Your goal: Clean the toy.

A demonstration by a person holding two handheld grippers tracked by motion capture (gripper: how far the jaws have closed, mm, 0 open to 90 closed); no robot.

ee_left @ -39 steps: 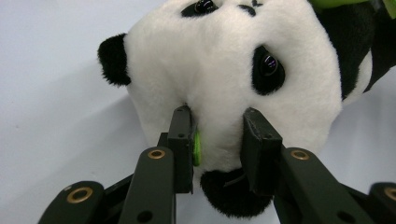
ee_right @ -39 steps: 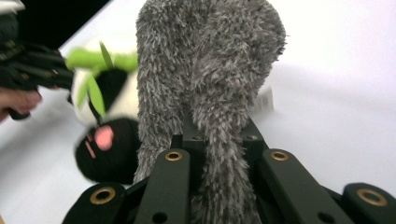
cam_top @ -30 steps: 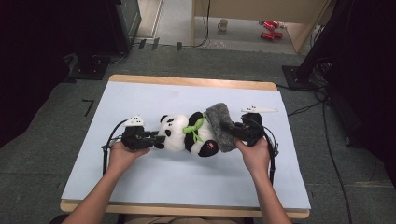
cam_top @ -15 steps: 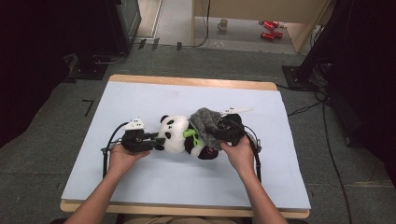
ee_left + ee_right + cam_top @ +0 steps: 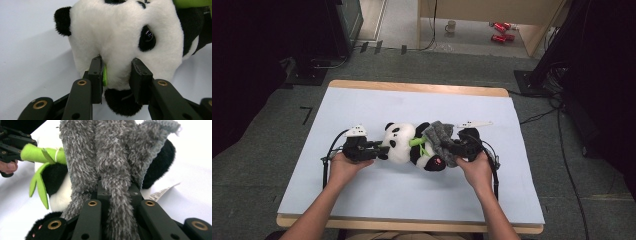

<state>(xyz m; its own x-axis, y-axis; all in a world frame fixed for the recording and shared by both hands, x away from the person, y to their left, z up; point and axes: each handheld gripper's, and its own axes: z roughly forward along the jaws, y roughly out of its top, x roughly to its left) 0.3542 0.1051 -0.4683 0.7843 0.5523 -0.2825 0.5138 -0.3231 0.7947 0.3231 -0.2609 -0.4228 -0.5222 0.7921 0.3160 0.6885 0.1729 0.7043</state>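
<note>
Two tools at work: both grip soft goods near the middle of the table [image 5: 362, 107], somewhat toward its near edge.
Panda toy [image 5: 404, 145]: lies on its side, head toward the left edge, a green felt bamboo sprig [image 5: 419, 144] at its chest.
Left tool [image 5: 379, 150]: jaws partly closed, pinching the plush of the panda's head [image 5: 117, 37] just above a black ear.
Right tool [image 5: 451, 150]: jaws clamped tight on a bunched fold of the grey cloth [image 5: 112, 157].
Grey cloth, place: draped over the panda's body and rump, on the side toward the right edge.
Handling, panda: likely light and squashy; the pile gives under the pads, so a pinch can slip. Head or a limb seems the firmest hold.
Handling, cloth: limp, light, not fragile; it sags and wants gathering before lifting.
Textures: short white and black fur; shaggy grey chenille with a knitted hem; smooth pale table cover.
Small detail: a paper label [image 5: 161, 192] pokes out beneath the panda.
</note>
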